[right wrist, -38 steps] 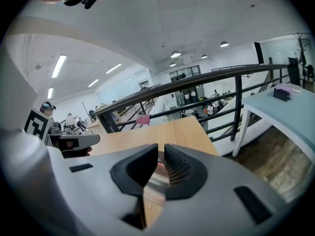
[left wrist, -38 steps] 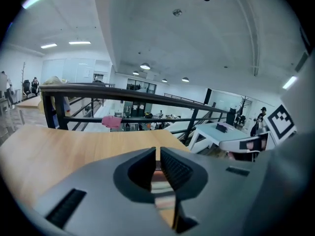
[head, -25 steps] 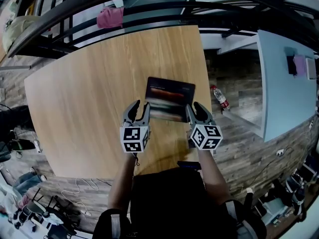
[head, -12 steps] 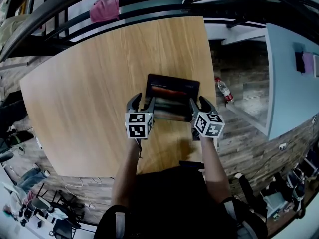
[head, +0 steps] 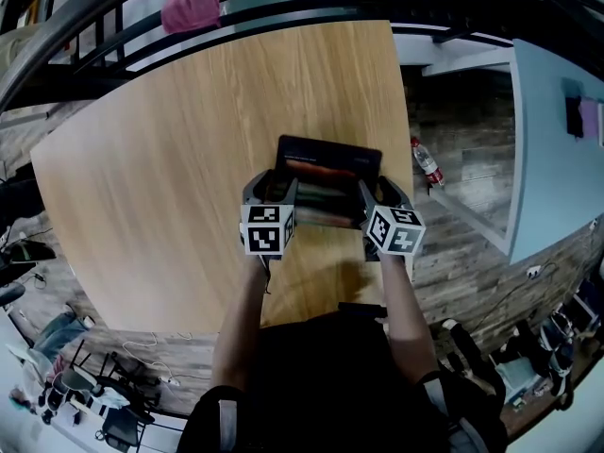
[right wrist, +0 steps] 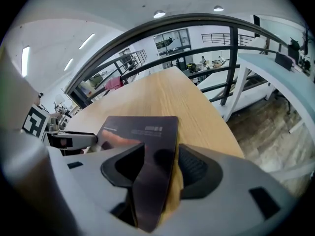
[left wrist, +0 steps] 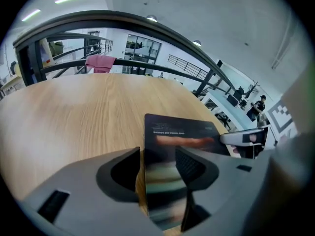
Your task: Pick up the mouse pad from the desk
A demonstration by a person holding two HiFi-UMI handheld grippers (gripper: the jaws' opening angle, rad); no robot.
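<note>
The dark mouse pad (head: 330, 170) lies flat on the wooden desk (head: 170, 159), near its right edge. My left gripper (head: 274, 186) straddles the pad's left edge and my right gripper (head: 380, 190) straddles its right edge. In the left gripper view the mouse pad (left wrist: 182, 129) runs between the jaws of the left gripper (left wrist: 157, 157), which are opening, with a gap at the outer jaw. The right gripper view shows the same: the mouse pad (right wrist: 140, 132) edge sits between the opening jaws of the right gripper (right wrist: 161, 159), unpressed.
The desk's right edge is just beyond my right gripper, with wood floor and a water bottle (head: 425, 163) below. A black railing with a pink cloth (head: 192, 9) bounds the far side. A light-blue table (head: 552, 140) stands at the right.
Both grippers have sunk toward the desk with the pad between them, and their jaws have spread wider. The pad now lies flat on the desk.
</note>
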